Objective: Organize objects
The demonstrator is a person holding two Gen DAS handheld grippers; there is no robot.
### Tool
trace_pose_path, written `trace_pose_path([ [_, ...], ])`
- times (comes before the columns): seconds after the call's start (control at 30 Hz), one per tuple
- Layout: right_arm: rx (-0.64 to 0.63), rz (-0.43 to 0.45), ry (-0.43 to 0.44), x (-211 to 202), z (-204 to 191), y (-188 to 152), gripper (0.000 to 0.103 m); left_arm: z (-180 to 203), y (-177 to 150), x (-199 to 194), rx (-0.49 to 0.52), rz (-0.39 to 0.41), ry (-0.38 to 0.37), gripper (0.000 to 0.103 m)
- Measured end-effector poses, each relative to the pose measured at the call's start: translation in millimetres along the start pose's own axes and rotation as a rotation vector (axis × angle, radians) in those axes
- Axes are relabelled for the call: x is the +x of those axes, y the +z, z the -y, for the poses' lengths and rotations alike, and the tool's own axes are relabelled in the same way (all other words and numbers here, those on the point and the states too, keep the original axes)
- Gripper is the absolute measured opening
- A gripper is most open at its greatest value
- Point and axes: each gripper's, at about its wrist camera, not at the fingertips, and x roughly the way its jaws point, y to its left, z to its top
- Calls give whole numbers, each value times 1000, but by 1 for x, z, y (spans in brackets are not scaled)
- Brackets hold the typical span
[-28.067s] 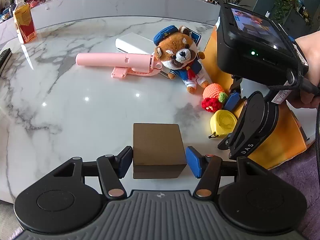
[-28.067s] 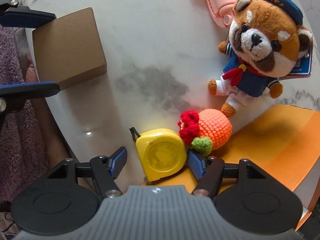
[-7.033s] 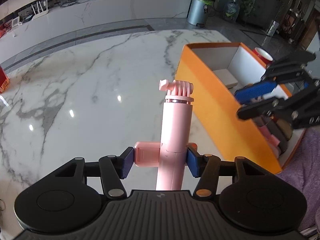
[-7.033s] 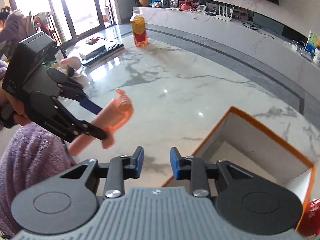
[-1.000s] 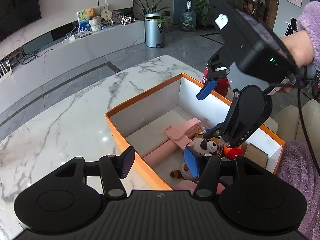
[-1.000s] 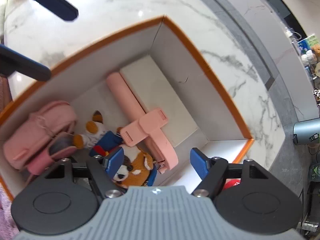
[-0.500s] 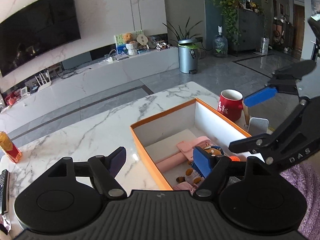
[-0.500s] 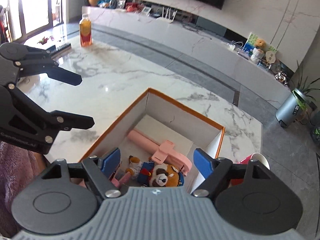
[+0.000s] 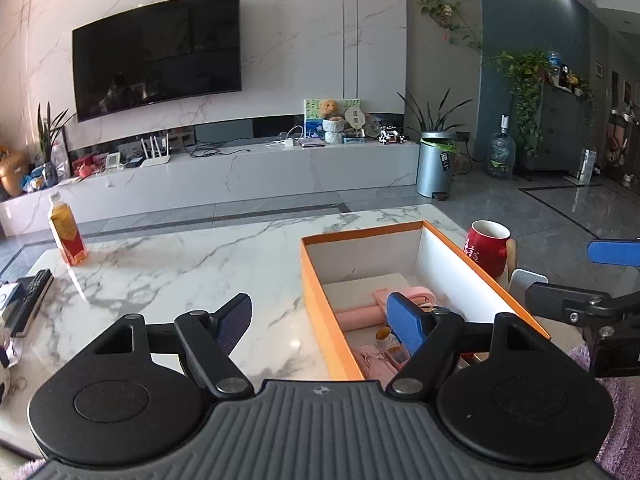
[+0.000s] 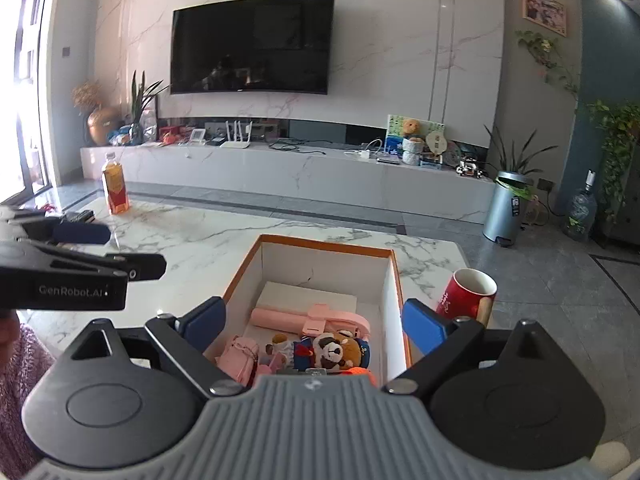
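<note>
An orange box (image 9: 316, 280) with white inside walls (image 10: 320, 260) stands on the marble table. Inside lie a pink selfie stick (image 10: 296, 318), a plush red panda in a sailor suit (image 10: 336, 352), a pink pouch (image 10: 236, 354) and a white flat box (image 10: 308, 294). The selfie stick also shows in the left wrist view (image 9: 360, 312). My left gripper (image 9: 320, 320) is open and empty, held above the box's near left side. My right gripper (image 10: 316, 324) is open and empty, raised over the box's near end.
A red mug (image 10: 466, 292) stands right of the box, also in the left wrist view (image 9: 486, 246). A juice bottle (image 9: 66, 236) and a remote (image 9: 30, 300) sit at the table's far left. Beyond the table are a TV wall, a low cabinet and a bin (image 10: 504, 208).
Both grippers have risen and tilted up from the box toward the room. The box now sits lower in both views. Both jaws stay open and empty.
</note>
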Motion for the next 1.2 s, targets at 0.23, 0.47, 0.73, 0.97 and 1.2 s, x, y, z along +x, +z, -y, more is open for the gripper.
trace_pose_path([
  [0.23,92,-44,-4,4,7,-15,98,3,-14,-5,-25,-35,19,88],
  [0.47,117,-105,-24,18,13,-34,98,16,-27,3,7,-82,18,88],
  [0.73,92,-143,-26,36,19,-51,98,29,-35,19,33,-138,34,88],
  [0.97,106,-158,-25,46,31,-57,98,37,-37,27,53,-159,47,88],
  [1.2,122,-170,-18,52,37,-60,98,39,-38,31,59,-173,56,88],
])
